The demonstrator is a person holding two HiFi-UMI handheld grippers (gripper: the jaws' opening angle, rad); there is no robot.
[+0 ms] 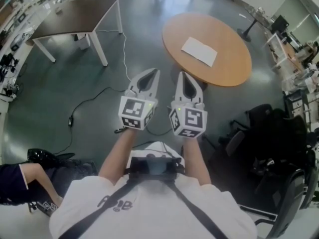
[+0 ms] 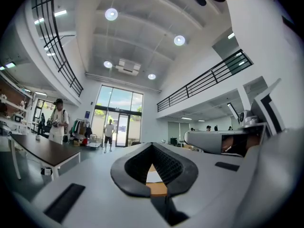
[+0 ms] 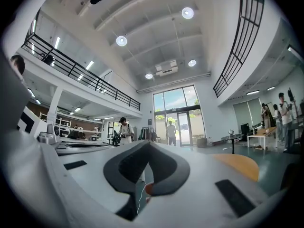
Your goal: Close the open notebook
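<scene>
Left of the jaws: dark rectangular table [image 1: 75,15], well apart. Left gripper [image 1: 155,72]: jaws pressed together, nothing between them. Right gripper [image 1: 181,74], just beside it: jaws also pressed together, nothing held. Ahead and right of the tips: round wooden table [image 1: 234,68], white notebook [image 1: 199,51] flat on it, untouched.

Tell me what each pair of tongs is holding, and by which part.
Nothing is held. The left tongs and the right tongs are both shut and empty; the open notebook lies untouched on the round table.
</scene>
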